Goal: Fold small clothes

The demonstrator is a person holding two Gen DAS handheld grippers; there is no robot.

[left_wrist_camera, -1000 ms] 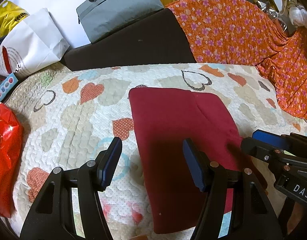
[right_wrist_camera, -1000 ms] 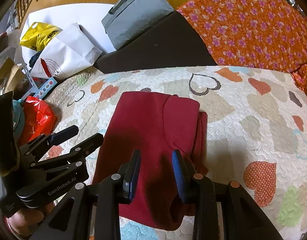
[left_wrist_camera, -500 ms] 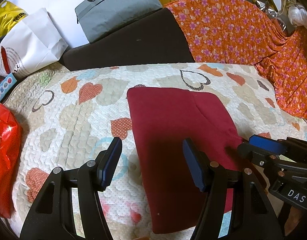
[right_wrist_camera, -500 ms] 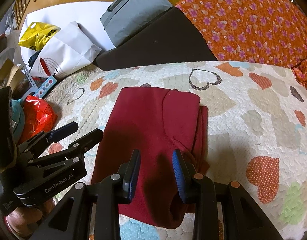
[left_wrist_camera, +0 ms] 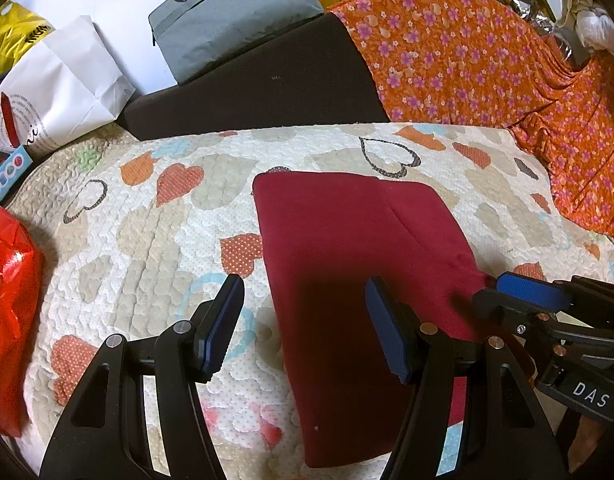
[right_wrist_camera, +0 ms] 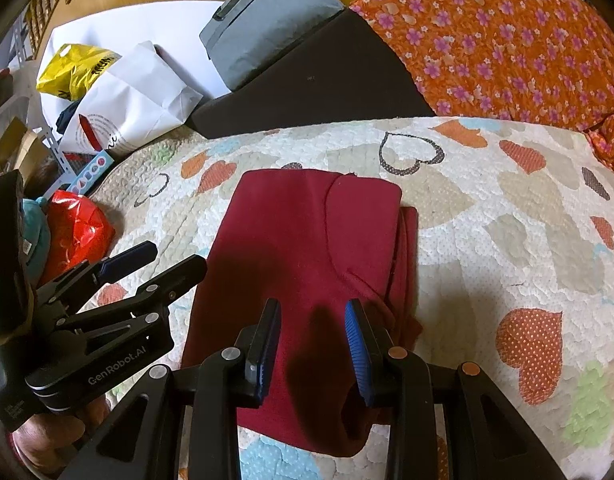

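Observation:
A dark red garment (left_wrist_camera: 359, 280) lies folded in a long strip on the heart-patterned quilt (left_wrist_camera: 147, 240); it also shows in the right wrist view (right_wrist_camera: 307, 260). My left gripper (left_wrist_camera: 303, 320) is open and empty, above the garment's near left edge. My right gripper (right_wrist_camera: 311, 344) is open and empty, just above the garment's near end. The right gripper shows at the right of the left wrist view (left_wrist_camera: 547, 312). The left gripper shows at the left of the right wrist view (right_wrist_camera: 147, 268).
A dark cushion (left_wrist_camera: 259, 84) with a grey bag (left_wrist_camera: 227, 12) stands behind the quilt. An orange floral cloth (left_wrist_camera: 487, 68) covers the right side. A white paper bag (left_wrist_camera: 55, 88) and a red plastic bag (left_wrist_camera: 7, 300) sit at the left.
Both grippers have drifted slightly over the garment. Both stay open. The garment has not moved.

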